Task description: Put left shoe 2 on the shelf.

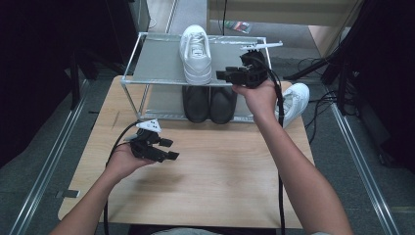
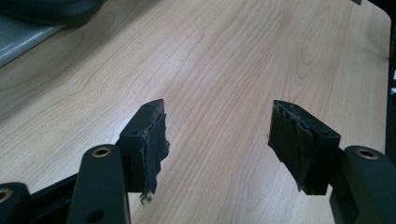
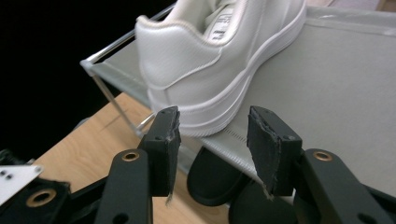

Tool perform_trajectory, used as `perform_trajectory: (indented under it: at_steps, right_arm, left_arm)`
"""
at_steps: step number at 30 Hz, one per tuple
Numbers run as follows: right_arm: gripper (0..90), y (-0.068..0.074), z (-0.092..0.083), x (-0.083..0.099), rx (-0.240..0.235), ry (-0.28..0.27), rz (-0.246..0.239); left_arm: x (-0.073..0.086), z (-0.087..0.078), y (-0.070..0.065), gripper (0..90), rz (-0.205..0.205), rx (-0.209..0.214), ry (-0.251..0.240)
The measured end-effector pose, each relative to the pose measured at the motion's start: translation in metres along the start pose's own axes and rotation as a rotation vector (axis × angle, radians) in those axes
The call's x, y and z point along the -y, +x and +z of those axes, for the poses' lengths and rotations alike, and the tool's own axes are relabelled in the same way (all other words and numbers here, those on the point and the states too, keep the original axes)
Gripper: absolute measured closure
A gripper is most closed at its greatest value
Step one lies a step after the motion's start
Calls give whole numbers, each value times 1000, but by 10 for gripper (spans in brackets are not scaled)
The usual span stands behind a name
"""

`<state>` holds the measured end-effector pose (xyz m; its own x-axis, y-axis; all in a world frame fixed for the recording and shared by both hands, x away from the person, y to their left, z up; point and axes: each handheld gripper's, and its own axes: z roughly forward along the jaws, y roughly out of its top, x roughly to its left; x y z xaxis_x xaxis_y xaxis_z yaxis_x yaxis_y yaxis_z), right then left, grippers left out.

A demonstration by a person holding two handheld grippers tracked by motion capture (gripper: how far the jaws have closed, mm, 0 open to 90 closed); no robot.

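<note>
The white sneaker is sitting on the grey top shelf of the shoe rack, its heel pointing toward the right gripper, just beyond the tips of the two black jaws and slightly toward the left-hand one as the right gripper view shows it. Those jaws are standing apart, released, with nothing between the pads; the heel is lying ahead of them, not touched. Below the jaws and under the shelf edge, a pair of black shoes is resting on the lower shelf, toes outward. In the high view a second white sneaker is lying beside the rack, behind the right hand that is holding the gripper up at shelf height. The left gripper is hovering low over the wooden table, well apart from the rack, its jaws spread wide and released, with bare wood showing in the gap between them.
</note>
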<state>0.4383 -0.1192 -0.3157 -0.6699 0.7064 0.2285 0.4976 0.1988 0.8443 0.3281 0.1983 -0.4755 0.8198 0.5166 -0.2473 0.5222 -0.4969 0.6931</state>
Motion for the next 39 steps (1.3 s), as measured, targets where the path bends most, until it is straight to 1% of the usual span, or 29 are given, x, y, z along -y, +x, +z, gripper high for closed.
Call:
perform_trajectory:
  at_steps: [2, 3, 6, 7, 11, 13, 15, 18, 21, 27, 28, 29, 30, 33, 34, 36, 39]
  right_arm:
    - [551, 0, -1, 2, -5, -5, -2]
    - [550, 2, -6, 9, -9, -11, -25]
    - [548, 3, -10, 18, -22, -13, -29]
    - [546, 3, -12, 22, -35, -14, -27]
    - [543, 5, -19, 37, -61, -16, -32]
    - [545, 5, -21, 43, -68, -2, -30]
    - [547, 6, -23, 51, -73, 0, -38]
    - [546, 8, -23, 64, -87, 7, -45]
    - [546, 8, -22, 76, -108, 11, -38]
    - [546, 10, -19, 99, -136, 36, -40]
    - [546, 11, -19, 102, -143, 36, -43]
    - [546, 11, -19, 102, -143, 36, -43]
    - [547, 11, -18, 109, -152, 38, -51]
    - [547, 12, -18, 120, -166, 40, -49]
    - [547, 12, -18, 123, -169, 39, -54]
    - [547, 10, -18, 129, -169, 57, -54]
    - [548, 8, -20, 139, -171, 65, -59]
  left_arm:
    - [0, 0, 0, 372, -1, 0, -1]
    - [0, -1, 0, 373, 0, -3, -3]
    - [1, -1, 1, 373, -3, -8, 1]
    - [1, -1, 1, 374, -3, -9, 1]
    - [1, -3, 2, 377, 1, -11, -1]
    - [2, -3, 2, 377, -4, -12, -3]
    - [2, -4, 3, 377, -4, -14, 0]
    - [2, -3, 3, 377, -6, -16, -1]
    - [2, -3, 3, 377, -5, -15, -1]
    - [3, -5, 4, 376, -2, -16, 0]
    - [3, -4, 4, 375, -6, -14, -4]
    - [3, -4, 4, 375, -6, -14, -4]
    - [3, -4, 4, 375, -6, -14, -4]
    - [3, -4, 5, 375, -9, -15, -3]
    - [3, -4, 4, 375, -8, -17, 0]
    - [3, -4, 4, 375, -5, -12, 2]
    - [2, -5, 4, 375, 2, -5, -3]
